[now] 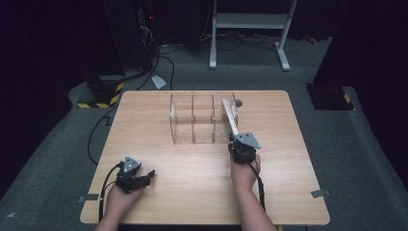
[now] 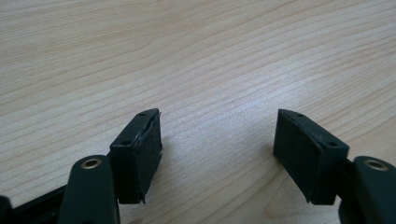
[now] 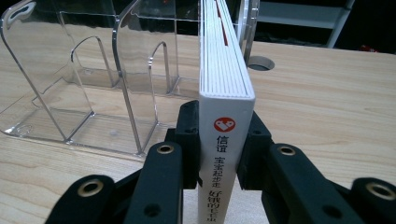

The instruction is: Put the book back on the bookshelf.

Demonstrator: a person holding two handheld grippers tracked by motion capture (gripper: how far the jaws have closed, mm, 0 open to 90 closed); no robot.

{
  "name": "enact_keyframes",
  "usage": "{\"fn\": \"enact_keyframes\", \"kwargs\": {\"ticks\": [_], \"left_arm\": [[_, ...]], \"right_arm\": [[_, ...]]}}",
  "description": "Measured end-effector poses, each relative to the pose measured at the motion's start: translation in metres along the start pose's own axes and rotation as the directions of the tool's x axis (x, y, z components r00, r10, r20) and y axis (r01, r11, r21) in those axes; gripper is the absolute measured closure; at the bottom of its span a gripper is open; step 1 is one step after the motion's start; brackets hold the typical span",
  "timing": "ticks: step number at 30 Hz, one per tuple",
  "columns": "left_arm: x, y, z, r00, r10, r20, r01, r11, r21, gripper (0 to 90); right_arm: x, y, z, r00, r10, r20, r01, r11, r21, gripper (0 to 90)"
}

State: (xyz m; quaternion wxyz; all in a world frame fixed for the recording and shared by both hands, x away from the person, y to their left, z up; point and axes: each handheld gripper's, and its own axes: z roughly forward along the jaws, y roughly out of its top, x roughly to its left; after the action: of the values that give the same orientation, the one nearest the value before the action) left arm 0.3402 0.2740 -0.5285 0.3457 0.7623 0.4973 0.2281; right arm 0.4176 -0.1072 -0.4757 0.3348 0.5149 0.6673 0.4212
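"信谊" on book spine

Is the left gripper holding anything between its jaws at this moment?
No: in the left gripper view the left gripper has its jaws standing wide apart with bare wooden table between them.

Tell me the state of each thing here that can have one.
White book with red logo: upright, clamped at its spine.
Clear acrylic divider rack: standing, left slots empty.
Right gripper: shut on the book.
Left gripper: open, holding nothing, over the wooden table.
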Motion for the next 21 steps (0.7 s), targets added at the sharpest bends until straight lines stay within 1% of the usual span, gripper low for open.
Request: {"fn": "enact_keyframes", "kwargs": {"ticks": [2, 4, 5, 8, 12, 13, 15, 16, 19, 21], "left_arm": [[0.000, 0.000, 0.000, 1.0000, 0.000, 0.000, 0.000, 1.0000, 0.000, 32.4], [0.000, 0.000, 0.000, 1.0000, 0.000, 0.000, 0.000, 1.0000, 0.000, 32.4], [0.000, 0.000, 0.000, 1.0000, 0.000, 0.000, 0.000, 1.0000, 0.000, 32.4], [0.000, 0.000, 0.000, 1.0000, 0.000, 0.000, 0.000, 1.0000, 0.001, 32.4], [0.000, 0.000, 0.000, 1.0000, 0.000, 0.000, 0.000, 1.0000, 0.001, 32.4], [0.000, 0.000, 0.000, 1.0000, 0.000, 0.000, 0.000, 1.0000, 0.001, 32.4], [0.000, 0.000, 0.000, 1.0000, 0.000, 0.000, 0.000, 1.0000, 0.001, 32.4], [0.000, 0.000, 0.000, 1.0000, 0.000, 0.000, 0.000, 1.0000, 0.001, 32.4], [0.000, 0.000, 0.000, 1.0000, 0.000, 0.000, 0.000, 1.0000, 0.001, 32.4], [0.000, 0.000, 0.000, 1.0000, 0.000, 0.001, 0.000, 1.0000, 0.002, 32.4]], "right_arm": [[0.001, 0.000, 0.000, 0.9999, -0.005, 0.011, 0.005, 1.000, -0.009, 74.9], [0.002, 0.000, 0.000, 0.9999, -0.004, 0.011, 0.004, 1.000, -0.018, 75.1], [0.004, 0.002, 0.001, 0.9997, -0.008, 0.024, 0.009, 0.999, -0.036, 75.2], [0.005, 0.004, 0.001, 0.9997, -0.005, 0.026, 0.006, 0.999, -0.046, 75.3], [0.007, 0.008, 0.003, 0.9990, -0.012, 0.043, 0.015, 0.998, -0.063, 75.4], [0.008, 0.010, 0.003, 0.9987, -0.012, 0.050, 0.015, 0.997, -0.076, 75.5], [0.008, 0.011, 0.003, 0.9984, -0.011, 0.055, 0.016, 0.997, -0.081, 75.4], [0.009, 0.013, 0.003, 0.9982, -0.010, 0.060, 0.015, 0.996, -0.092, 75.4], [0.008, 0.013, 0.004, 0.9980, -0.006, 0.063, 0.012, 0.995, -0.096, 75.4], [0.008, 0.013, 0.004, 0.9977, 0.000, 0.068, 0.006, 0.996, -0.087, 75.4]]}}
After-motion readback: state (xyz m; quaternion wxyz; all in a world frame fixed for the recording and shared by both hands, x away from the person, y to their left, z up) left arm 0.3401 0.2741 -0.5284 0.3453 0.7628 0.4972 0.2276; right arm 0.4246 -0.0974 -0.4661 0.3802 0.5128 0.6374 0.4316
